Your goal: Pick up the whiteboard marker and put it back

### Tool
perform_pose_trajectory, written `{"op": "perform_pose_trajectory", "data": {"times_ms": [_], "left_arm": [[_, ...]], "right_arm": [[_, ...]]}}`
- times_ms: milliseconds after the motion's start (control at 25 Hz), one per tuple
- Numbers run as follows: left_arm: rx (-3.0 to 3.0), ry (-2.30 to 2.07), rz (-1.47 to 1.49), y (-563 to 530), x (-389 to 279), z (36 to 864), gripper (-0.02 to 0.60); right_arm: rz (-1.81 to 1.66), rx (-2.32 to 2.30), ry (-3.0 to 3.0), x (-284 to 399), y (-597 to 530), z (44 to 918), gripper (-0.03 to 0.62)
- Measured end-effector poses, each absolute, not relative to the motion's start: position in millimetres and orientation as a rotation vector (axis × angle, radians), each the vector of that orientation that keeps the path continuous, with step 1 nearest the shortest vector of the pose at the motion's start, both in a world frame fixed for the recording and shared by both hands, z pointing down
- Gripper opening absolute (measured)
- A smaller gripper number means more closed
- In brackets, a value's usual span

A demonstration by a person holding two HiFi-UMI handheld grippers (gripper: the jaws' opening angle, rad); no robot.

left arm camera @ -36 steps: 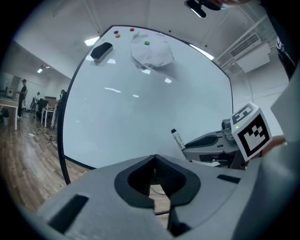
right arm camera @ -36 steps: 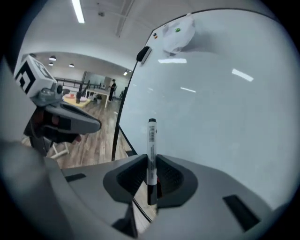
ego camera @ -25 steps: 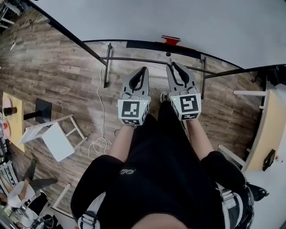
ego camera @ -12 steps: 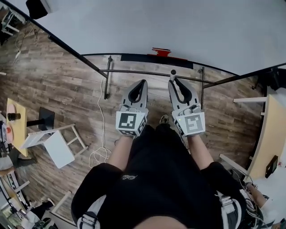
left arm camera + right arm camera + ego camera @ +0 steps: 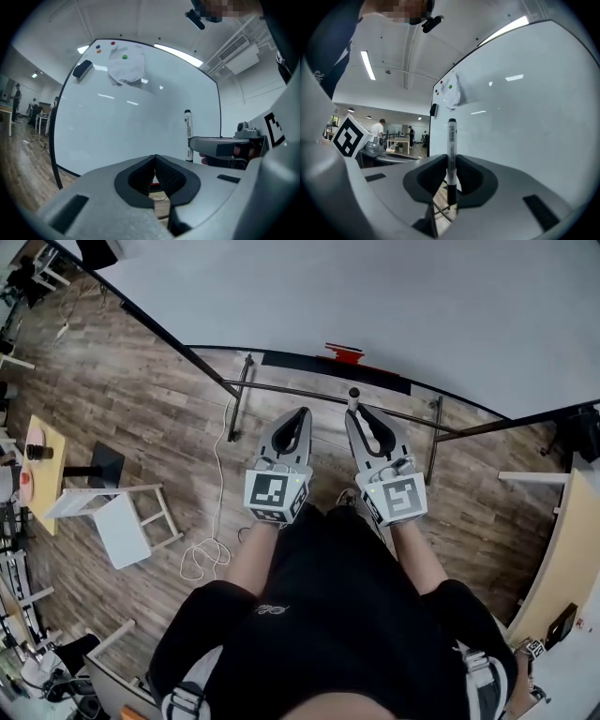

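The whiteboard marker (image 5: 451, 150), white with a black cap and a black end, stands upright between the jaws of my right gripper (image 5: 451, 161), which is shut on its lower barrel. In the head view its cap (image 5: 353, 394) pokes out ahead of the right gripper (image 5: 361, 418), just short of the whiteboard (image 5: 394, 306). My left gripper (image 5: 298, 418) is held beside it on the left, shut and empty. The left gripper view shows its closed jaws (image 5: 154, 161) facing the board, with the marker (image 5: 188, 133) and the right gripper (image 5: 220, 147) off to the right.
The board's black tray (image 5: 300, 361) carries a red object (image 5: 344, 353). Below it run the stand's metal bars (image 5: 291, 392). An eraser (image 5: 83, 69), a white cloth (image 5: 125, 65) and small magnets sit high on the board. A white cable (image 5: 212, 512) and a white stool (image 5: 117, 521) are on the floor at left.
Both grippers have shifted a little in front of the whiteboard, side by side as before. The marker has stayed upright in the right jaws. The head view has swung slightly.
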State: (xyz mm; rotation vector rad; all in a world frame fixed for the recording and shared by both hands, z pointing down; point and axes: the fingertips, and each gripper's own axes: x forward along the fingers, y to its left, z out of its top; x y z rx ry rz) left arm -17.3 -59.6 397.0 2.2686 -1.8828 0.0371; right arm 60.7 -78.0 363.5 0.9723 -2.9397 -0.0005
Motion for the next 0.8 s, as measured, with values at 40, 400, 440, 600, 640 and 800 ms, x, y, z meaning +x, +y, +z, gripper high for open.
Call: {"op": "perform_pose_trajectory", "data": {"times_ms": [40,400,440,600,640,800], "left_arm": [[2.251,-1.901,0.04,-58,-19,397,0.006],[2.269,-1.787,0.014,-47,-20,406,0.007],[2.279,-1.784,0.025,-49,-21,406,0.008],[2.267,-1.932,0.121,-51,-30,394,0.008],[2.267,-1.939,0.128,-51,-28,392,0.014],[2.371,-1.766,0.112,-63,-8,386,0.184]], "right_arm": [[-0.007,0.942,-2.953,58,-78,364,0.052],[-0.118,0.439,-3.125,27,-63,389,0.052],[-0.151,0.41,-3.123,27,-63,391,0.052],[-0.221,0.399,-3.104,25,-66,394,0.052],[-0.242,0.406,-3.09,24,-67,396,0.052],[-0.295,0.416,-3.053,18,-74,401,0.052]]}}
